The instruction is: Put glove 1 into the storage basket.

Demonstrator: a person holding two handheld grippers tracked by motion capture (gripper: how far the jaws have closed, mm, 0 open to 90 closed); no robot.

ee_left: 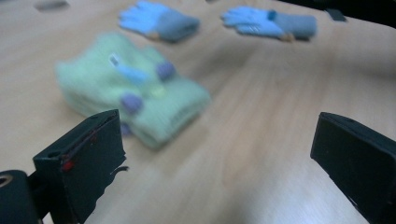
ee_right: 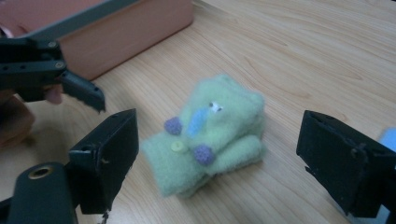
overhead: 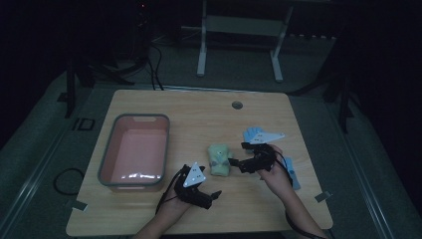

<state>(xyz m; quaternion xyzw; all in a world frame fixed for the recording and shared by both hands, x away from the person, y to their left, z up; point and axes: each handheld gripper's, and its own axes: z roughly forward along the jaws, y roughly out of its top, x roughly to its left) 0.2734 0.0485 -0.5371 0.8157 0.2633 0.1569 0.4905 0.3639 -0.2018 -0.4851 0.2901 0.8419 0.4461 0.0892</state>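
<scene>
Green knit bundle (ee_right: 208,137) – one; blue gloves (ee_left: 159,21) – two

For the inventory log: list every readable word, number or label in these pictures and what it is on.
"ID": pale letters on the dark floor left of the table.
Small white tag on the folded green knit item: too small and blurred to read.
Nothing else legible.
</scene>
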